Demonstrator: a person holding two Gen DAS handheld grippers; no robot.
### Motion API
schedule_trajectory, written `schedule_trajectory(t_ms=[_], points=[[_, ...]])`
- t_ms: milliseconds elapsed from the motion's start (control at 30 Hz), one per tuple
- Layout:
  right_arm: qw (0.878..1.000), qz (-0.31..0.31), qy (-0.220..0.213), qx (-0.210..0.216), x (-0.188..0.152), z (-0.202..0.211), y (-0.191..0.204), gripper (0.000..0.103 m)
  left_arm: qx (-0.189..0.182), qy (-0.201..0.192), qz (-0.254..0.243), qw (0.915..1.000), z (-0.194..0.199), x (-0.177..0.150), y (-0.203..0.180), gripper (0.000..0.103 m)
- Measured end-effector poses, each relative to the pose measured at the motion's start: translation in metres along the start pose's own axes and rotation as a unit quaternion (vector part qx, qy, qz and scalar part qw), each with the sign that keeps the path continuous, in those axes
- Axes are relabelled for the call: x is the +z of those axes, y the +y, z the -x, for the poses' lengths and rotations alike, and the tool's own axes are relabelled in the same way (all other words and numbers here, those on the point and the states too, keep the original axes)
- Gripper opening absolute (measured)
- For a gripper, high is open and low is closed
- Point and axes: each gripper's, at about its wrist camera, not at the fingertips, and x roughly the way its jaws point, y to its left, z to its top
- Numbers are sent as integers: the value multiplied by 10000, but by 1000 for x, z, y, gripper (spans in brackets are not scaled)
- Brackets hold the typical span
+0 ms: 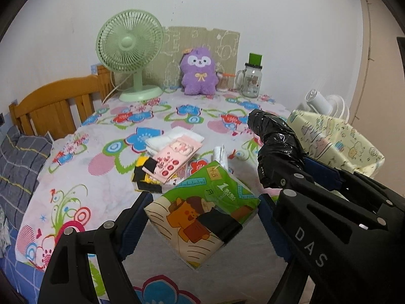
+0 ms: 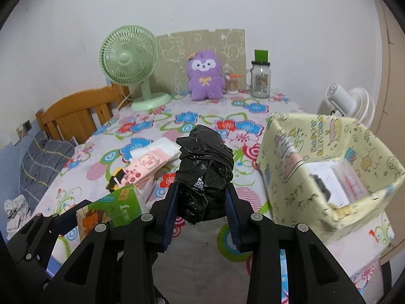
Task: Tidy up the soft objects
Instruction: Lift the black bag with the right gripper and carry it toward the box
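crinkled black plastic bundle (image 2: 205, 174) pinched by right gripper (image 2: 202, 217); left gripper (image 1: 202, 217) clamps green tissue pack (image 1: 202, 217).

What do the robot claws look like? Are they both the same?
Yes. The left gripper and right gripper are both black plastic, with triangular cut-outs, round silver bolts and ridged dark blue pads. White letters "DAS" mark the right one's side. No cables show.

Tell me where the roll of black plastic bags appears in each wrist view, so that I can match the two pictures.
Left wrist view: black bag roll at right of centre, held by the right gripper.
Right wrist view: black bag roll at centre, between the right gripper's own fingers.
Shared landmark: purple plush toy at the back wall.
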Motion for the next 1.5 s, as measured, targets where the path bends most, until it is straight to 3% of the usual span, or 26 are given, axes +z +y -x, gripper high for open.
schedule_trajectory(t_ms=[800, 1500], points=[[9986, 126, -519, -33, 41, 77, -9, 38, 96, -625, -204, 9978, 59, 41, -31, 85], [9975, 214, -666, -81, 68, 96, -73, 38, 14, -844, -434, 9955, 61, 72, -97, 85]])
